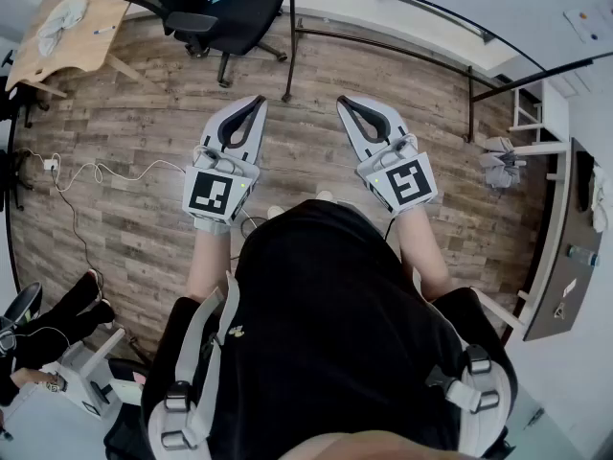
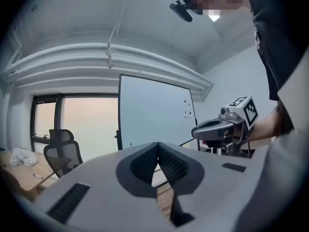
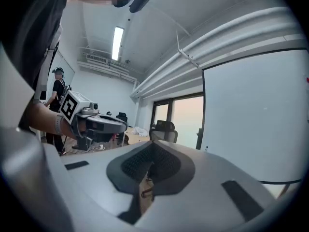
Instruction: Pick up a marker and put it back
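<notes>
Both grippers are held in the air over the wooden floor, side by side and pointing ahead. In the head view my left gripper (image 1: 257, 101) and right gripper (image 1: 345, 101) each have their jaws pressed together with nothing between them. The left gripper view shows its shut tips (image 2: 157, 144) facing a whiteboard (image 2: 154, 115), with the right gripper (image 2: 199, 131) off to the side. The right gripper (image 3: 153, 144) faces the same whiteboard (image 3: 256, 120). A thin pen-like object (image 1: 103, 30) lies on the desk at far left; no marker shows at the board.
A black office chair (image 1: 211, 8) stands ahead on the left, next to a wooden desk (image 1: 67, 51) with a crumpled cloth. The whiteboard stand's black legs (image 1: 292, 36) are straight ahead. Cables (image 1: 86, 172) run over the floor at left. A shelf (image 1: 565, 247) lines the right wall.
</notes>
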